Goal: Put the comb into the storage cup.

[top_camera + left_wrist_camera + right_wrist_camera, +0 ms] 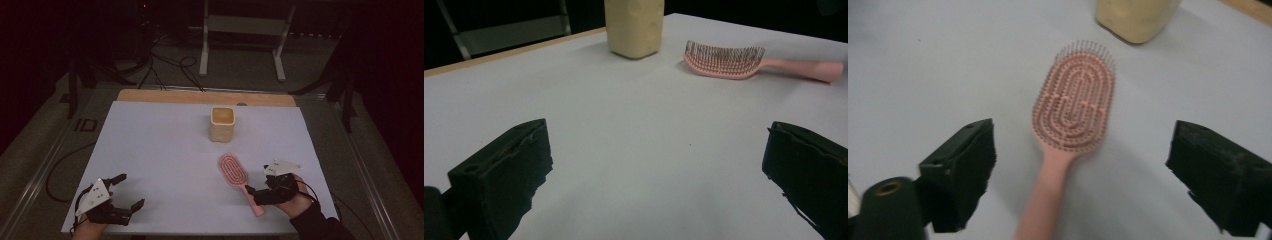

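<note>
White table (160, 150), pink brush (234, 171), maybe cup (222, 123).

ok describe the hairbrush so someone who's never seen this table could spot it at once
On the white table, look right of centre, nearer the person than the cream square cup. The pink hairbrush lies flat there, bristles up, handle pointing toward the right tool; it is the only pink, long-handled thing.

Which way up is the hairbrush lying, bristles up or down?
Bristles up. The pink hairbrush lies flat on the white table, its bristle rows facing the camera in the right gripper view.
</note>
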A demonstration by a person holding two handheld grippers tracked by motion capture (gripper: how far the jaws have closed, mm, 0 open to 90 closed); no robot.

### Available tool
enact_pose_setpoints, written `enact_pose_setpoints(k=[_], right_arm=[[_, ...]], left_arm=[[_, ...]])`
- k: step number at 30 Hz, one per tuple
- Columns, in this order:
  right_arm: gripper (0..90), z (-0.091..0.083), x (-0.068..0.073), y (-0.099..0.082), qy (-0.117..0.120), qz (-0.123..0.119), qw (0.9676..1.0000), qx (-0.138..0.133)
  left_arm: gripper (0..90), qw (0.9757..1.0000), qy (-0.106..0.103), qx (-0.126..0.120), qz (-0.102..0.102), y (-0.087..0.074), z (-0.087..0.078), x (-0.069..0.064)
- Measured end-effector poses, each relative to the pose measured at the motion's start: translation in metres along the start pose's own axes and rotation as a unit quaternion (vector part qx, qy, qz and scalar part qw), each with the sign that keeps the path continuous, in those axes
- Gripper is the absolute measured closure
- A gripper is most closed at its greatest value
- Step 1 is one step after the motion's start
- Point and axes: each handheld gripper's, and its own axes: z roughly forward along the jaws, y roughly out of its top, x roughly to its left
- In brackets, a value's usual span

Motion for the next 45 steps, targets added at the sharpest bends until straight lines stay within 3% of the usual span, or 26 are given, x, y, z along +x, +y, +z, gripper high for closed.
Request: enact_pose_setpoints(k=[3, 8, 11, 13, 18, 26, 30, 36, 45], right_arm=[[8.2, 0.006, 0.003, -0.001, 0.002, 0.013, 0.9999, -0.002], [8.3, 0.012, 0.005, -0.003, -0.028, 0.031, 0.9990, -0.018], [8.3, 0.016, 0.005, -0.004, -0.024, 0.023, 0.9993, -0.015], [8.3, 0.019, 0.007, -0.005, -0.044, 0.010, 0.9989, -0.013], [8.3, 0.025, 0.009, -0.007, -0.058, 0.022, 0.9981, -0.007], [8.3, 0.041, 0.016, -0.013, -0.050, 0.038, 0.9977, 0.026], [8.3, 0.051, 0.017, -0.016, -0.060, 0.050, 0.9960, 0.044], [13.5, 0.062, 0.018, -0.021, -0.043, 0.062, 0.9943, 0.075], [18.5, 0.070, 0.018, -0.021, -0.045, 0.056, 0.9926, 0.098]], left_arm=[[0.0, 1.0000, -0.001, 0.000, 0.000, 0.000, 0.000, 0.000], [0.0, 1.0000, -0.002, 0.001, 0.001, 0.000, 0.000, 0.000], [0.0, 1.0000, -0.003, 0.001, 0.002, 0.000, 0.000, 0.000], [0.0, 1.0000, -0.003, 0.001, 0.001, 0.000, 0.000, 0.000], [0.0, 1.0000, -0.003, 0.002, 0.002, 0.000, 0.001, 0.000], [0.0, 1.0000, -0.004, 0.002, 0.003, 0.000, 0.001, -0.001], [0.0, 1.0000, -0.004, 0.003, 0.003, 0.000, 0.001, -0.001], [0.0, 1.0000, -0.004, 0.002, 0.004, 0.000, 0.001, -0.001], [0.0, 1.0000, -0.005, 0.002, 0.002, 0.000, 0.001, -0.001]])
